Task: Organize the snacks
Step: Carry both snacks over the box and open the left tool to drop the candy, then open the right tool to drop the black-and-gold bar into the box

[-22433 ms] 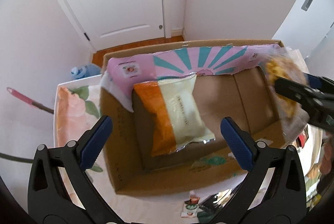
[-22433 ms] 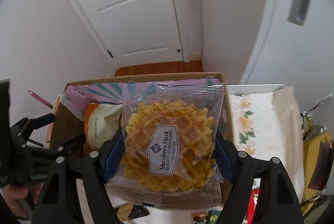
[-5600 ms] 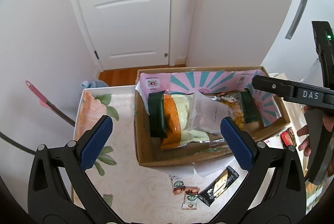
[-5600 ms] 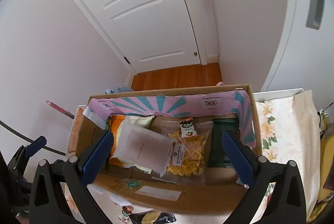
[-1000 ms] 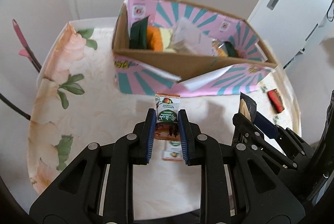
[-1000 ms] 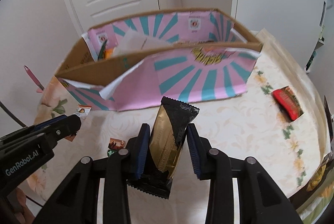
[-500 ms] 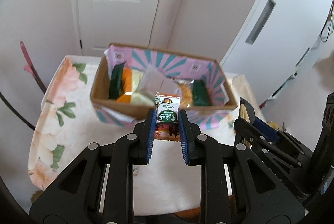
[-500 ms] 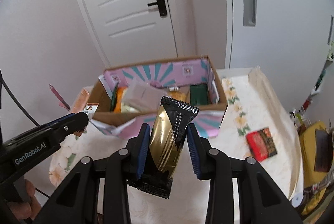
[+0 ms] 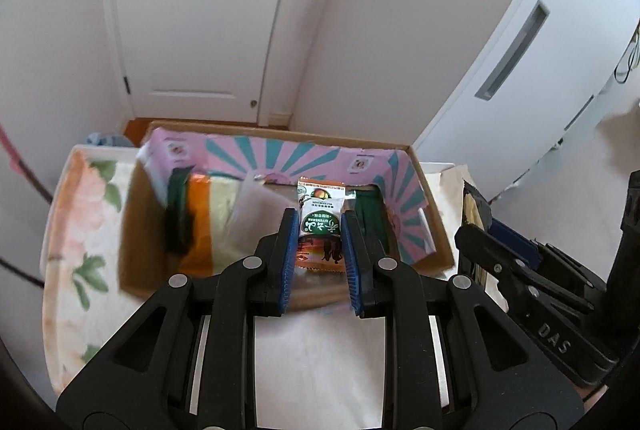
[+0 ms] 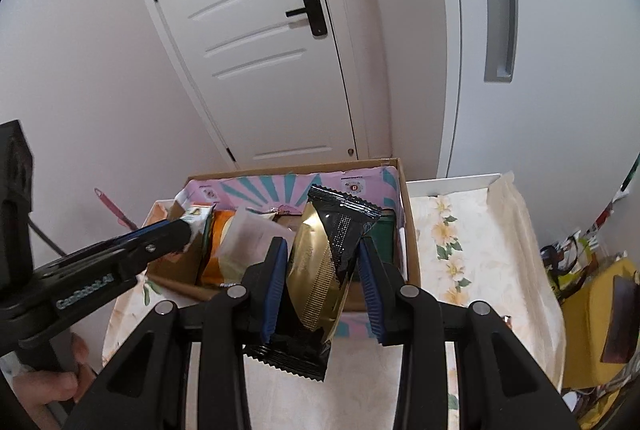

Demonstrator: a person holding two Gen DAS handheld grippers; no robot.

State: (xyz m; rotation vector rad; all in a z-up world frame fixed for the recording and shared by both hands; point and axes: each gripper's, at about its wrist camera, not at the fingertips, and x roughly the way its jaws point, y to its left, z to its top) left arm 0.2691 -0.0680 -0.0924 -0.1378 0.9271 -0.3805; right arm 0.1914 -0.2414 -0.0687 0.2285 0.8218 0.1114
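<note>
Left wrist view: left gripper (image 9: 320, 226) clamps a small orange-and-green sachet (image 9: 321, 226) upright between its blue pads, above the open cardboard box (image 9: 436, 226) (snacks inside). Right wrist view: right gripper (image 10: 323, 270) grips a gold-and-black packet (image 10: 326, 270), tilted, over the box.

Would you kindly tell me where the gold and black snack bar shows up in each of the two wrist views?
Left wrist view: only its top edge shows at the right, gold and black snack bar, held in the right tongs beside the box.
Right wrist view: centre, upright between the blue pads, in front of the box.
Shared landmark: the cardboard box with pink and teal lining.
</note>
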